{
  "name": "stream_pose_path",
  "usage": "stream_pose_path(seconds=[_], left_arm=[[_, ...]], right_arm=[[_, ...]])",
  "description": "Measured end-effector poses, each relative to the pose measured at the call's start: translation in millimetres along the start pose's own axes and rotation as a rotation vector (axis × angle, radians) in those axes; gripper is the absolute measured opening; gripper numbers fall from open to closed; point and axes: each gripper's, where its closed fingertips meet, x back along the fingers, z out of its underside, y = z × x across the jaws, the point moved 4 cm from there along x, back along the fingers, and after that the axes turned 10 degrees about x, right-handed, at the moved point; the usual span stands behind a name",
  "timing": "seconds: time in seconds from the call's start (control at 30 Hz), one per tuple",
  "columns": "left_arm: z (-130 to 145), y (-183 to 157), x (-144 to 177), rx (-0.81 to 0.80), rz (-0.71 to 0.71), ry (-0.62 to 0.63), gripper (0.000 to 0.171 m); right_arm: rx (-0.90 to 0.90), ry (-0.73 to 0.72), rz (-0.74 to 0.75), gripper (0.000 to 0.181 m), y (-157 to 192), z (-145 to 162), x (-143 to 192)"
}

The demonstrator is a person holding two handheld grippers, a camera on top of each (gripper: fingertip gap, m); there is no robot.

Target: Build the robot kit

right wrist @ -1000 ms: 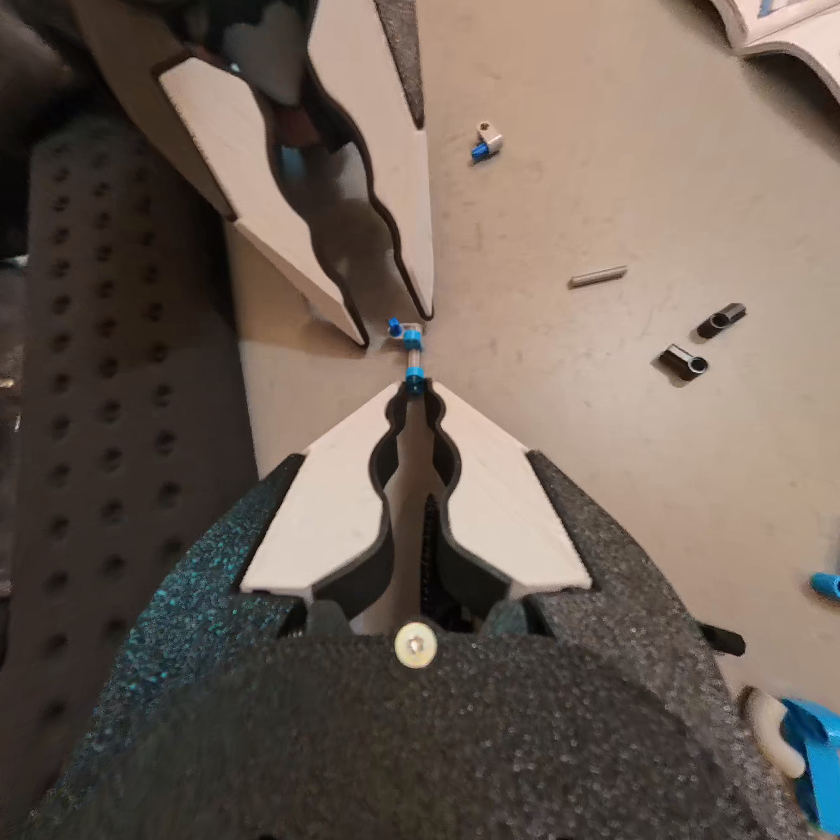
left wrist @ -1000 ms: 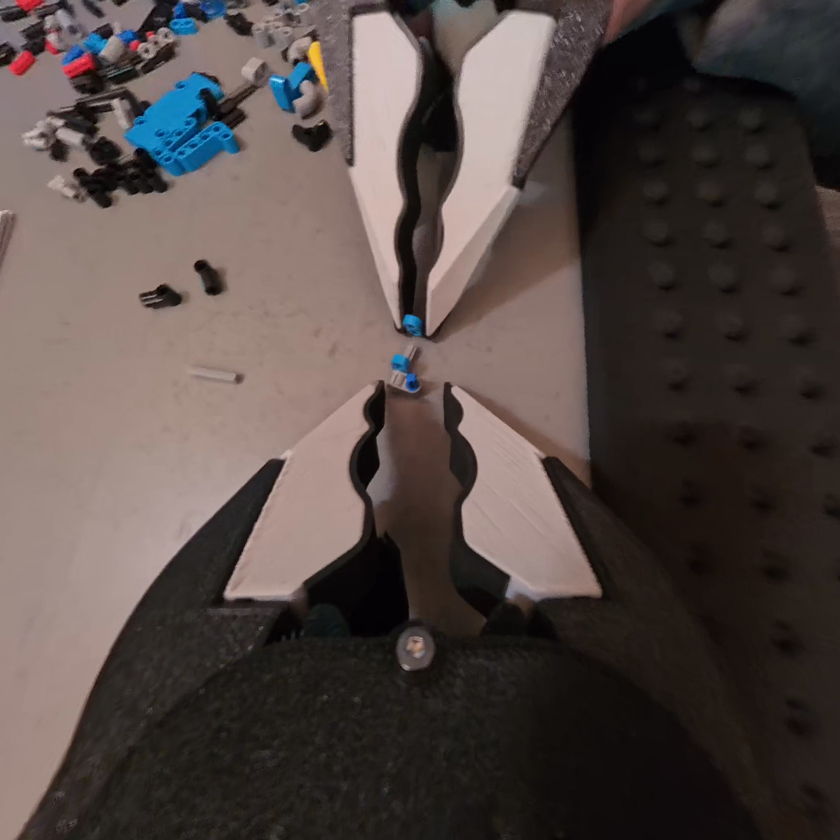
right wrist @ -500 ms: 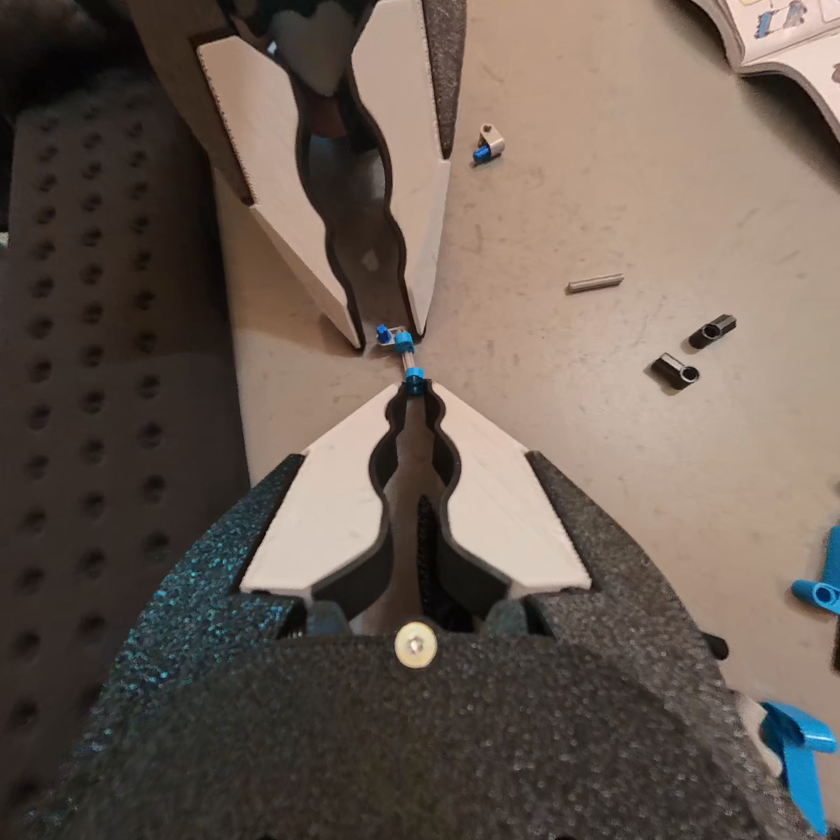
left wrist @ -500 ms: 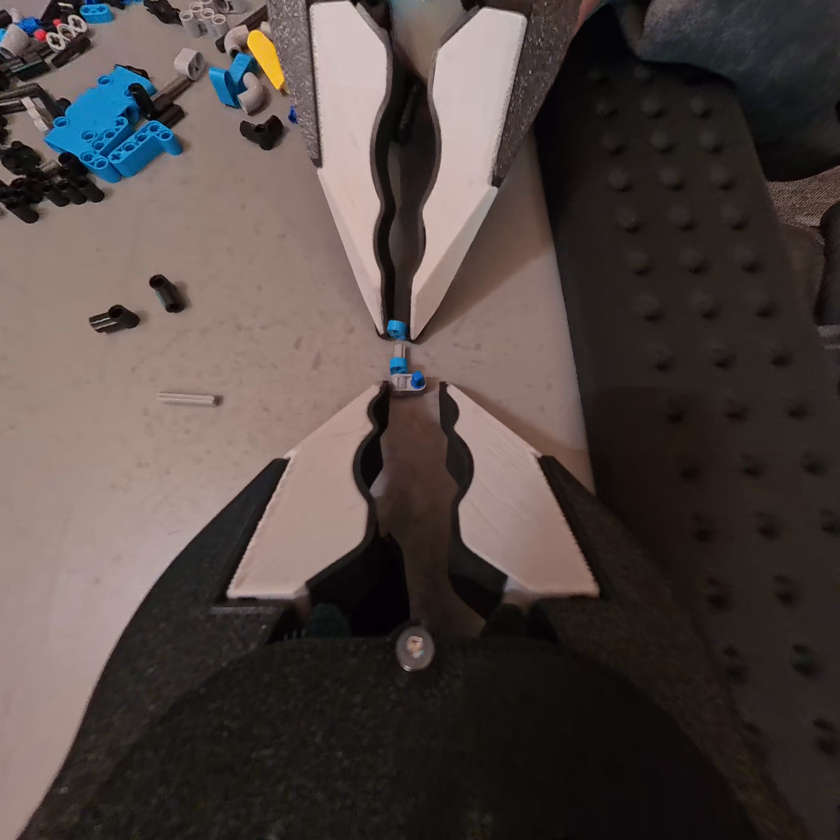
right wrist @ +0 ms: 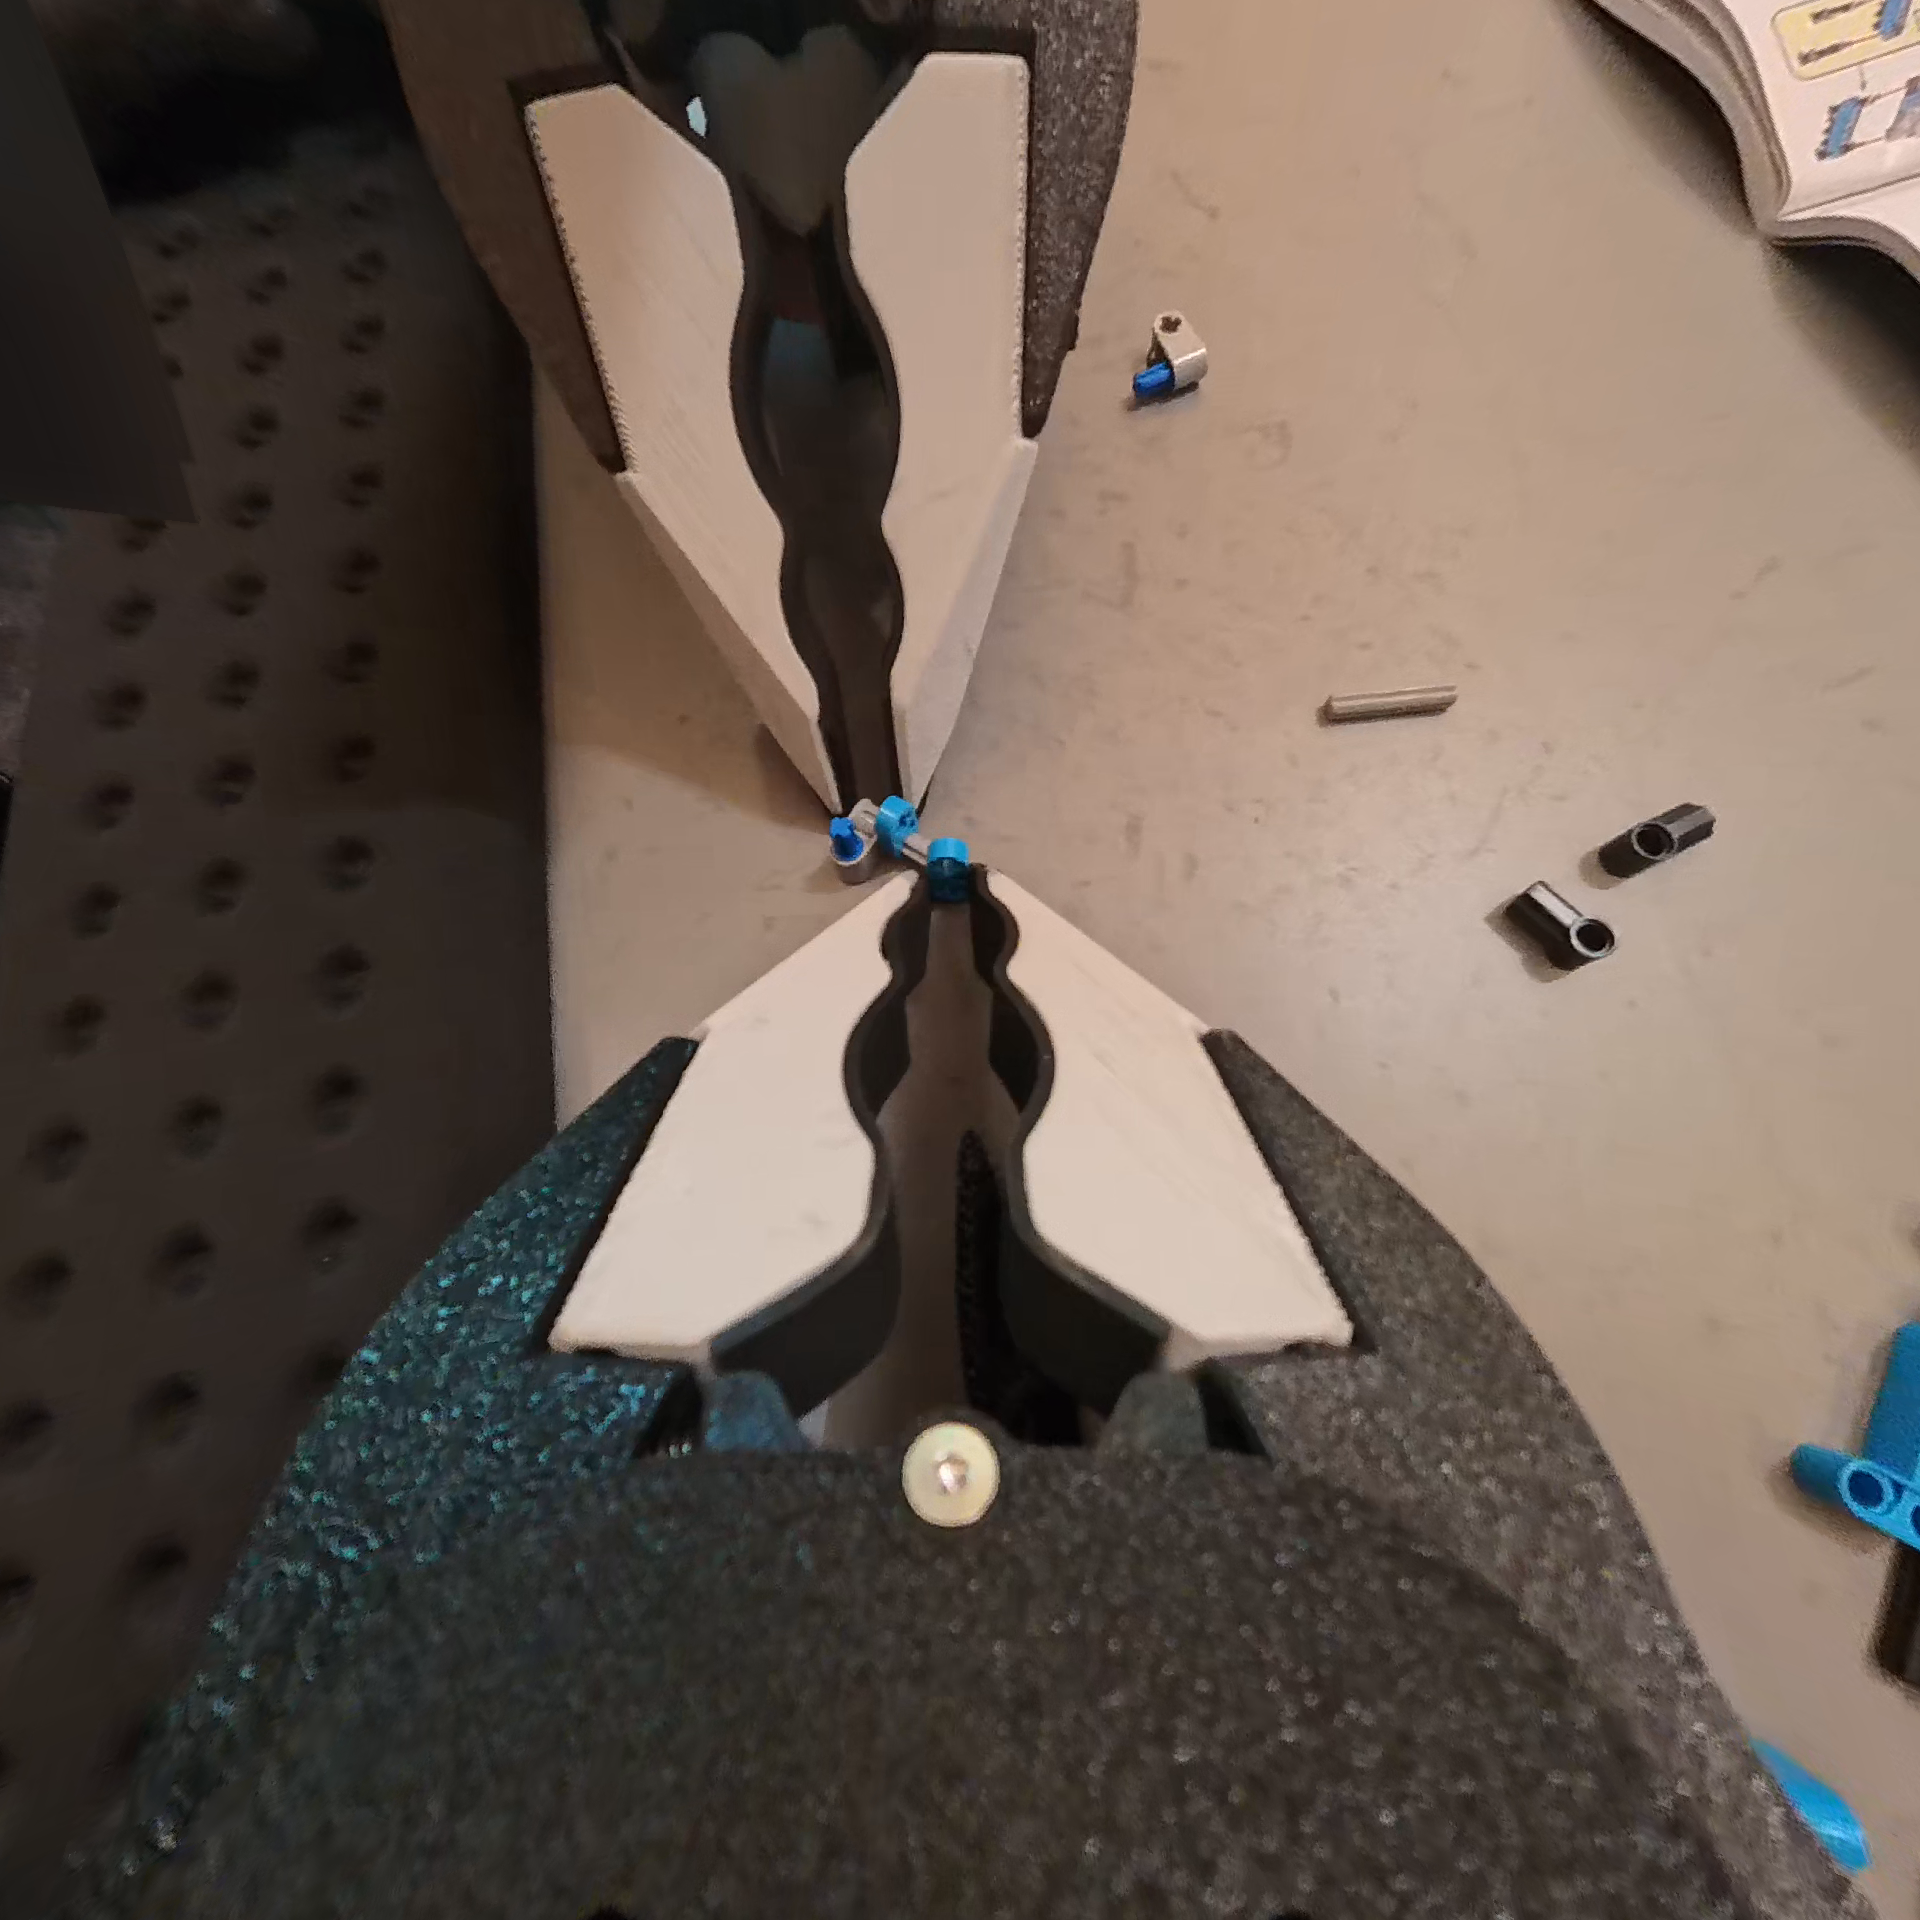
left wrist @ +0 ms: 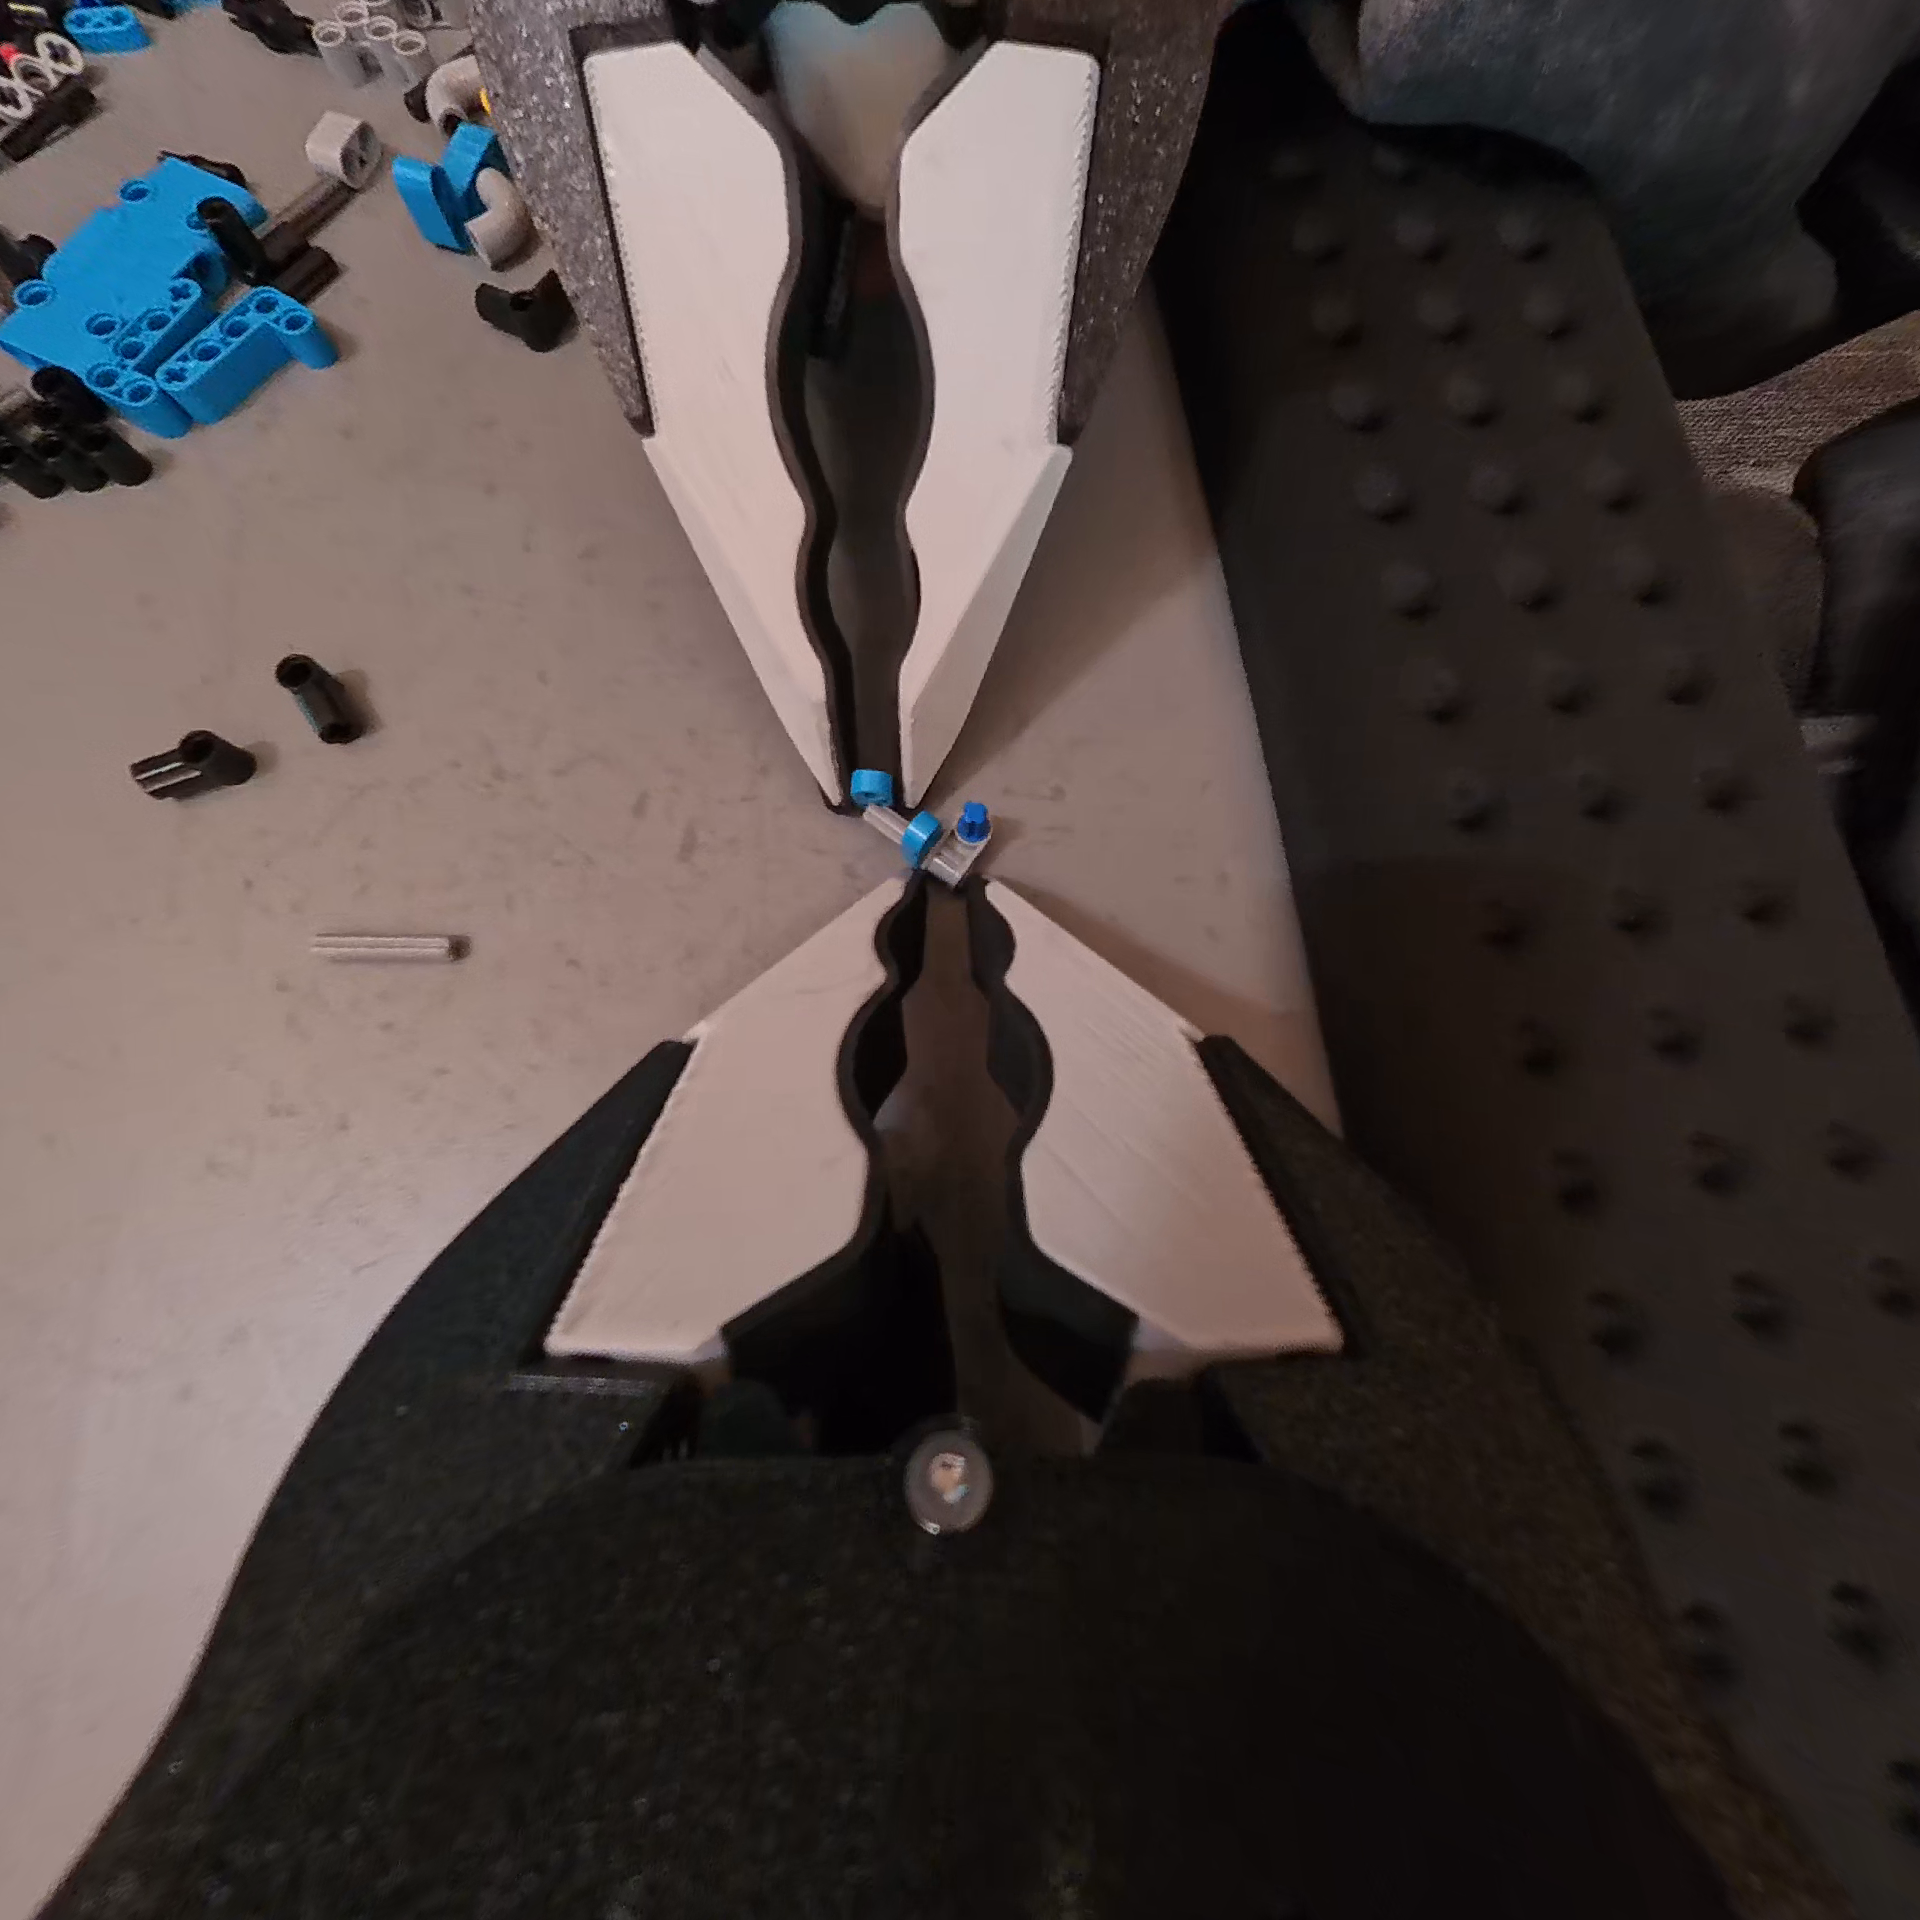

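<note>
Tip to tip above the tabletop (left wrist: 520,1039), the left gripper (left wrist: 940,883) pinches the small axle assembly's (left wrist: 920,831) grey connector end while the right gripper (right wrist: 943,878), equally narrowed, clamps its far blue bush.

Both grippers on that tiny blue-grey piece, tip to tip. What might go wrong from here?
1. The left gripper and right gripper pinch the axle assembly only at their very fingertips; a slight twist may pop it loose.
2. It is close to the table edge; a dropped part could land on the dark dimpled surface and be hard to spot.
</note>
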Motion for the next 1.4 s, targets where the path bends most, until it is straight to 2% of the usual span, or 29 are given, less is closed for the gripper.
stream_pose_path(seconds=[0.13,0.37,0.53,0.63,0.77,0.83,0.9,1.4], left_arm=[[0.7,2.1,1.4,0.023,0.007,0.003,0.007],[7.5,7.9,11.6,0.017,-0.083,0.007,0.011],[4.3,0.2,13.3,0.042,-0.081,-0.034,0.028],[2.7,-1.1,4.0,0.099,-0.157,-0.037,0.028],[-1.5,-5.9,-1.2,0.082,-0.220,-0.038,0.028],[-2.0,-2.9,-1.4,0.070,-0.241,-0.032,0.021],[-2.0,-1.2,-1.5,0.068,-0.225,-0.032,0.016],[-1.5,4.7,-0.1,-0.050,-0.053,-0.016,0.015]], right_arm=[[-0.009,-0.001,-0.009,0.007,-0.5,0.1,-0.1],[0.028,0.002,0.017,0.007,1.0,-0.5,0.0],[0.059,0.004,0.035,0.007,-0.1,-2.2,-0.2],[0.050,-0.004,0.044,0.007,-1.7,-1.8,1.1],[0.045,0.005,0.049,0.007,-2.4,-0.2,0.4],[0.041,0.005,0.047,0.007,-2.2,0.0,0.6],[0.040,0.005,0.046,0.007,-2.0,0.0,0.5],[0.113,0.001,-0.043,0.007,-2.4,-1.4,-0.8]])
